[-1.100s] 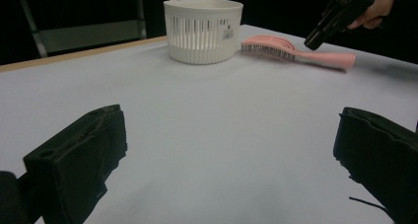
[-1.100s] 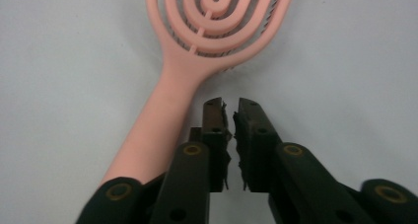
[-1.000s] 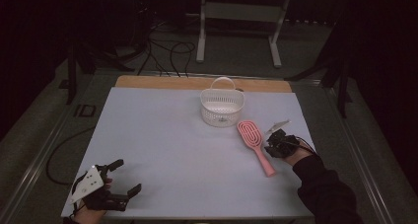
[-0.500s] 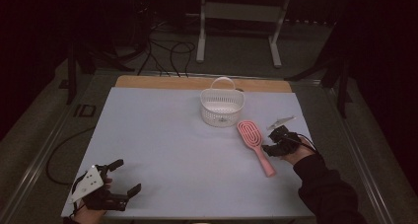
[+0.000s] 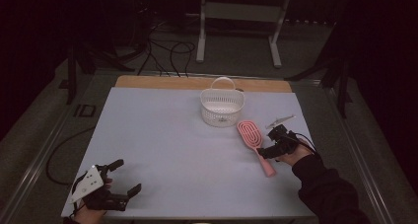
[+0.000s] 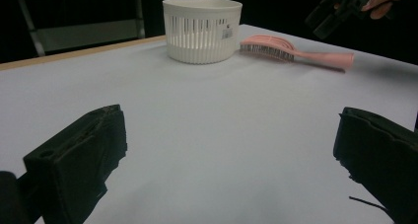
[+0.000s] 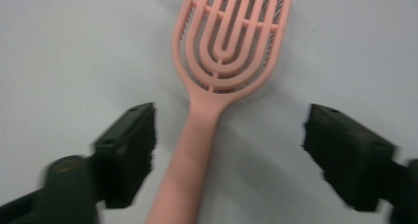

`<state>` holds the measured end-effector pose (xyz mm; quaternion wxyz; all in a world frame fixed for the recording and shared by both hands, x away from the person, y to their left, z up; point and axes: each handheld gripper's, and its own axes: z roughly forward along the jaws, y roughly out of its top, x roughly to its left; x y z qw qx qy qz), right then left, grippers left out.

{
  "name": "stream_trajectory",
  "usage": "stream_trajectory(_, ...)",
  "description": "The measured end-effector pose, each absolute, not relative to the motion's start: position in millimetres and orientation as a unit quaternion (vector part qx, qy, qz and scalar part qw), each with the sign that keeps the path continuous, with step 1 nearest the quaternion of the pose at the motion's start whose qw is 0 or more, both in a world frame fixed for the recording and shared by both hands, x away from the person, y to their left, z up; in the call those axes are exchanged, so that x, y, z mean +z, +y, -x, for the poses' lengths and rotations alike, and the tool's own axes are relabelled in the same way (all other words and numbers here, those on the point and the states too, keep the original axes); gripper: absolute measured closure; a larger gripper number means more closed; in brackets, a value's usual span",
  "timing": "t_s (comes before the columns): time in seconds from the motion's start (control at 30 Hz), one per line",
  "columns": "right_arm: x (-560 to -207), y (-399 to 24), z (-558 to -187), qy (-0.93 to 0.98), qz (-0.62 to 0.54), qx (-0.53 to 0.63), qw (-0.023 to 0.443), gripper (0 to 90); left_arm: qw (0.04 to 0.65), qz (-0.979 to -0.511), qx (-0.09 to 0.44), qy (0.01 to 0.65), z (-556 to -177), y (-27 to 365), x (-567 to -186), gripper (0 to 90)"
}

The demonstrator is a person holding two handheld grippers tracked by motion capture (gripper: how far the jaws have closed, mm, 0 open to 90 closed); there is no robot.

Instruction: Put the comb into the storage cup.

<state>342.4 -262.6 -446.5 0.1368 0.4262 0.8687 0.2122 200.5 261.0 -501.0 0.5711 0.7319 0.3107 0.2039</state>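
**Hovering jaws, a pink brush lying free below**

Spreading across most of the high view, the pale table (image 5: 172, 150) carries everything else. At about one o'clock from its middle stands the white slotted basket (image 5: 222, 108), upright, with its handle raised. Just beside the basket, at its four o'clock, lies the pink hairbrush (image 5: 254, 142), flat on the table, bristles down, with its head near the basket and its handle running toward five o'clock.

At the table's seven o'clock corner the left gripper (image 5: 125, 177) rests in the person's hand, its jaws spread wide with bare table between them, well apart from the basket and the brush.

At four o'clock the right gripper (image 5: 266, 144) hangs over the brush handle. Its jaws have just been opening; in the right gripper view they stand apart on either side of the handle (image 7: 190, 155), and neither pad touches it.

Beyond that hand, at two o'clock, lies a small silvery object (image 5: 280, 120), too small to identify.
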Motion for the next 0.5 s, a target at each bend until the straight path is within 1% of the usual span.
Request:
stream_trajectory(0.03, -447, -260, -344, 0.867, -0.433, 0.204, 0.135, 11.5, 0.570, -0.733, 0.204, 0.311, -201, 261, -501, 0.0)
stream_trajectory(0.13, -447, -257, -345, 0.873, -0.430, 0.193, 0.128, 8.5, 0.570, -0.733, 0.204, 0.310, -201, 261, -501, 0.0)
stream_trajectory(0.27, -445, -253, -346, 0.883, -0.418, 0.176, 0.123, 8.8, 0.569, -0.733, 0.205, 0.310, -201, 261, -501, 0.0)
stream_trajectory(0.3, -444, -252, -347, 0.884, -0.417, 0.175, 0.117, 12.3, 0.569, -0.733, 0.205, 0.311, -200, 261, -501, 0.1)
stream_trajectory(0.33, -443, -252, -347, 0.886, -0.414, 0.173, 0.115, 12.8, 0.568, -0.734, 0.205, 0.310, -200, 261, -501, 0.0)
stream_trajectory(0.5, -440, -247, -351, 0.882, -0.426, 0.171, 0.108, 10.1, 0.569, -0.734, 0.205, 0.310, -200, 261, -501, 0.0)
